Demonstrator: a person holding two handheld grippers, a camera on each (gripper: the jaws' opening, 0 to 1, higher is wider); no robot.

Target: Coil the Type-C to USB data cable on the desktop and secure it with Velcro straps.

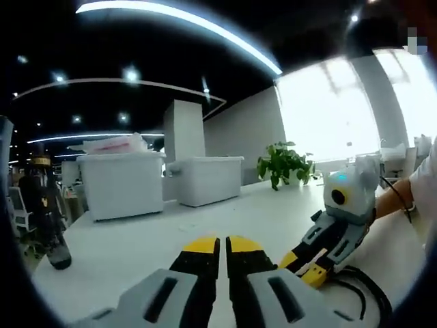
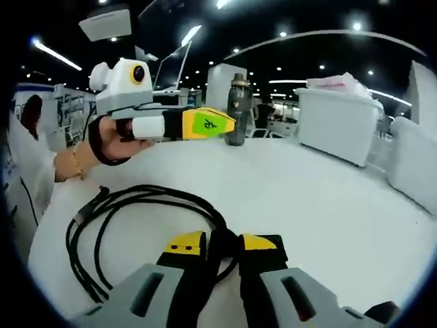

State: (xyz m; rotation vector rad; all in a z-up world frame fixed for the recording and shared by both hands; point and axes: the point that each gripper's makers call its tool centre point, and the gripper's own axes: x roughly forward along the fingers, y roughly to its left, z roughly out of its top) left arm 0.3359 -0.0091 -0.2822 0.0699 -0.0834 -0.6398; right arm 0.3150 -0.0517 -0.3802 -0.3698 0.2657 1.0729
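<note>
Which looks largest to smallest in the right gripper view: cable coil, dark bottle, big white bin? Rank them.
1. cable coil, though it lies nearest the camera.
2. big white bin, farther off.
3. dark bottle, smallest as seen.

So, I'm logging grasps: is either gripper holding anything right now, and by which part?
The right gripper pinches the black cable at the near side of its coil. The left gripper is shut on nothing.

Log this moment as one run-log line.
right gripper: shut on black cable | left gripper: shut, raised above white table | cable: loosely looped | strap: unseen
</note>
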